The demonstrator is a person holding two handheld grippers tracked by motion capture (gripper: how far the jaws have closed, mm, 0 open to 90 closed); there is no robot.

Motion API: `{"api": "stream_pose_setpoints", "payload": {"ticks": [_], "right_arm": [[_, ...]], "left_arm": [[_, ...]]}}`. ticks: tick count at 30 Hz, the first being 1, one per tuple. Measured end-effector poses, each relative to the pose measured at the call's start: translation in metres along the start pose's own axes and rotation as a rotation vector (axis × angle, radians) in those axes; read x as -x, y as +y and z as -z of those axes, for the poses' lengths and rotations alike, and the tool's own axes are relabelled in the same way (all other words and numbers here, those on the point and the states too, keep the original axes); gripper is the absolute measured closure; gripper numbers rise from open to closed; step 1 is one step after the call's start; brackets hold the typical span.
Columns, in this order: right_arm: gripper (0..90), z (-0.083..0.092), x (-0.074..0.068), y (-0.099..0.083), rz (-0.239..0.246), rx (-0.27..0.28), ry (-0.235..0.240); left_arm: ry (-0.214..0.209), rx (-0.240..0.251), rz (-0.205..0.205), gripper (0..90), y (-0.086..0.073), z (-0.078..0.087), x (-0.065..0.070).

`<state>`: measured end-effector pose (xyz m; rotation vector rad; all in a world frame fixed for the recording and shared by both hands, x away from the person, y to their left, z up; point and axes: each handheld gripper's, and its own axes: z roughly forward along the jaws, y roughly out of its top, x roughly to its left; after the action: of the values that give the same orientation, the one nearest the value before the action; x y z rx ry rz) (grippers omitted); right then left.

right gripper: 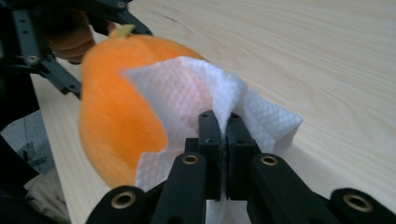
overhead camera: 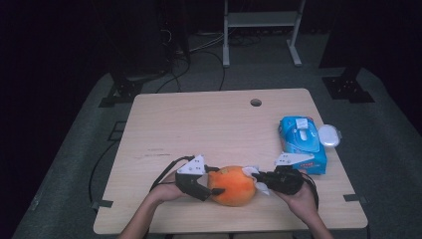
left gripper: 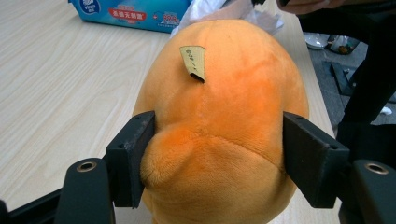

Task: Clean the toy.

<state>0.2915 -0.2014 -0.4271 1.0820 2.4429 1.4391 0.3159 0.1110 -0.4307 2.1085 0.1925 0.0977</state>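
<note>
Orange plush toy (overhead camera: 233, 186): low in the centre of the high view, resting on the surface (overhead camera: 199, 129) near its front edge, caught between the two grippers; rounded, fuzzy, with a small yellowish tag (left gripper: 193, 62) sticking up from a seam in the left gripper view.

Left gripper (overhead camera: 209, 185): in from the lower left of the high view, hand (overhead camera: 166, 191) behind it, clamped on the toy's left end; in its own view the fingers (left gripper: 130, 154) sit spread around the plush body, one on each flank, both pressing dents into the fabric.

Right gripper (overhead camera: 260, 181): in from the lower right of the high view, hand (overhead camera: 298, 196) under it, tip right at the toy's right end; in its own view the fingers (right gripper: 209, 135) are squeezed together, pinching a fold of white tissue (right gripper: 187, 102).

White tissue: crumpled and quilted, draped against the toy's side at the centre of the right gripper view; in the high view a pale scrap (overhead camera: 256, 180) between toy and right gripper, touching both.

Blue wipes pack (overhead camera: 301, 142): right side of the high view, lying flat on the surface, well apart from the toy; also across the top edge of the left gripper view (left gripper: 130, 11).

White oval lid (overhead camera: 329, 135): just beside the pack at the surface's right edge.
</note>
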Motion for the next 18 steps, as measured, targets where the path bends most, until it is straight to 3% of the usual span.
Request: {"api": "stream_pose_setpoints", "payload": {"ticks": [3, 7, 9, 14, 18], "right_arm": [[86.3, 0.003, 0.001, 0.0, 0.0, 0.005, -0.015], [86.3, 0.007, -0.01, 0.006, 0.029, 0.048, 0.026], [86.2, 0.004, -0.011, 0.005, 0.044, 0.03, 0.021], [86.2, -0.001, 0.002, -0.002, 0.004, -0.025, -0.011], [86.1, 0.007, -0.011, 0.007, 0.04, 0.051, 0.004]], "left_arm": [[-0.002, -0.003, 0.003, 29.9, -0.001, 0.001, -0.001], [-0.008, 0.005, 0.025, 29.8, -0.003, 0.002, -0.004], [-0.006, 0.006, 0.027, 29.6, -0.003, 0.002, -0.005], [-0.004, 0.012, 0.039, 29.4, -0.003, 0.002, -0.006], [-0.003, 0.014, 0.038, 29.3, -0.003, 0.001, -0.005]]}}
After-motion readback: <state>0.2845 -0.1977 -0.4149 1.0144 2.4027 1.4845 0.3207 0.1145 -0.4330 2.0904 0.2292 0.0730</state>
